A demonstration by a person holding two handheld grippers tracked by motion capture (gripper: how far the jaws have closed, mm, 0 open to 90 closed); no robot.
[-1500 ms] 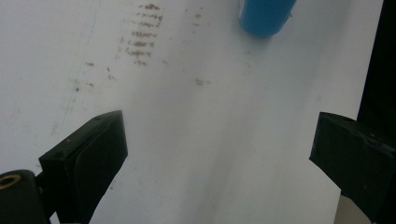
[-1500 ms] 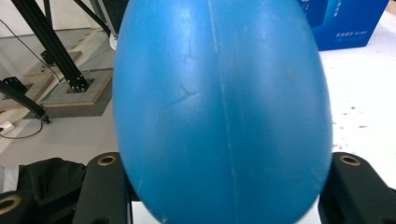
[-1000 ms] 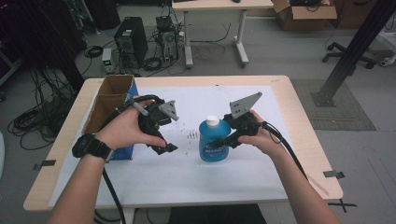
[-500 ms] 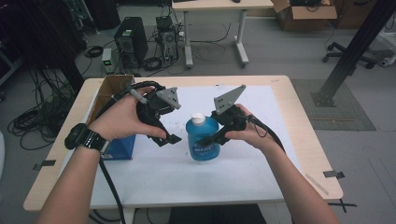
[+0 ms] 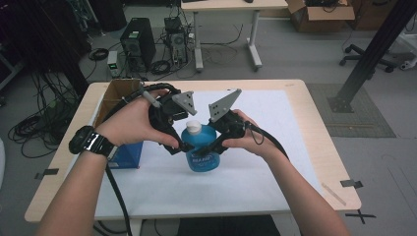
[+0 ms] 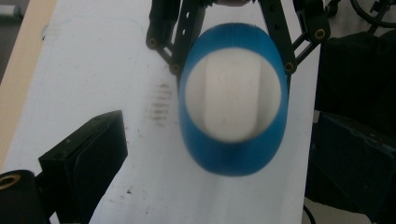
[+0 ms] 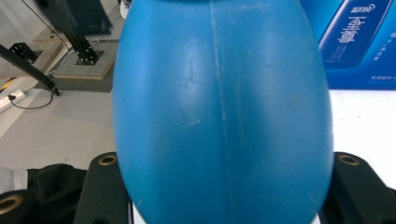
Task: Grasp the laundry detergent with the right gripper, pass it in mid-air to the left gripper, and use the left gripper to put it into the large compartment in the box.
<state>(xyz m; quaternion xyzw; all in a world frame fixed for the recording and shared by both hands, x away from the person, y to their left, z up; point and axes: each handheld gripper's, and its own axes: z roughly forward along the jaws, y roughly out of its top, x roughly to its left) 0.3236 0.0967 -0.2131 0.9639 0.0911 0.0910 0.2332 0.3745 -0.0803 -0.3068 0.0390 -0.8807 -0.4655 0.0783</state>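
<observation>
We are gripping the blue bottle (image 5: 202, 150) over the white mat (image 5: 275, 182).
Our right gripper (image 5: 216, 146) is clamping its body; our left gripper (image 5: 183, 146) is hovering above the white cap (image 6: 232, 100), jaws apparently spread apart.

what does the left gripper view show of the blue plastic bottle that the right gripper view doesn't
Left gripper view: the bottle's round white cap seen from above, the left gripper with its jaws spread wide of the bottle, and the right gripper's linkage beyond. Right gripper view: the bottle's side seam and a blue printed carton behind. Both: the blue plastic bottle and the white table sheet.
</observation>
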